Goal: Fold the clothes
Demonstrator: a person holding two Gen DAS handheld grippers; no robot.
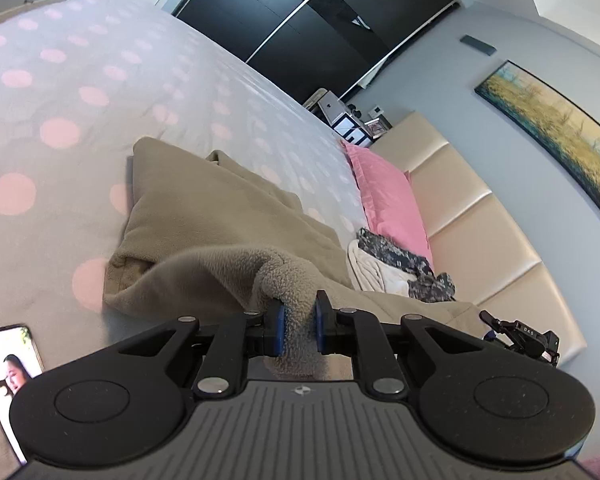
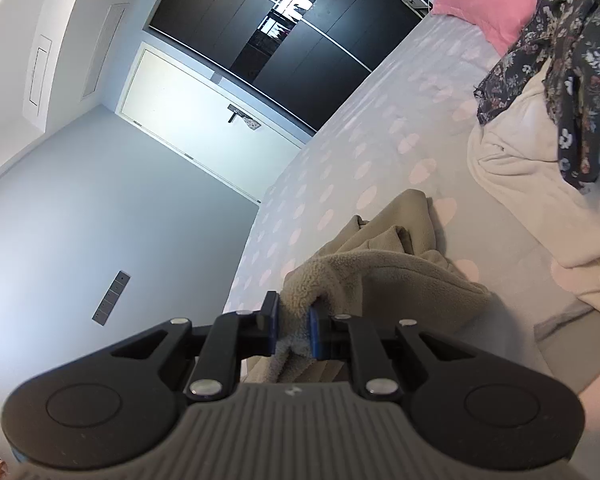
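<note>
Both grippers pinch a beige fleece garment on a polka-dot bed.

A phone (image 1: 8, 364) lies at the bed's near left edge; the grey bedspread (image 1: 60, 92) with pink dots stretches wide and bare toward a dark glossy wardrobe (image 1: 300, 32). The left gripper (image 1: 299, 322) has its blue pads pressed onto a nubby fold of the fleece garment (image 1: 204, 216), which lies rumpled mid-bed. Further right sit a floral garment (image 1: 400, 260), a pink pillow (image 1: 388, 196) and a cream padded headboard (image 1: 480, 220). The right gripper (image 2: 294, 326) likewise clamps a fleece edge, beside a white door (image 2: 204, 128).
</note>
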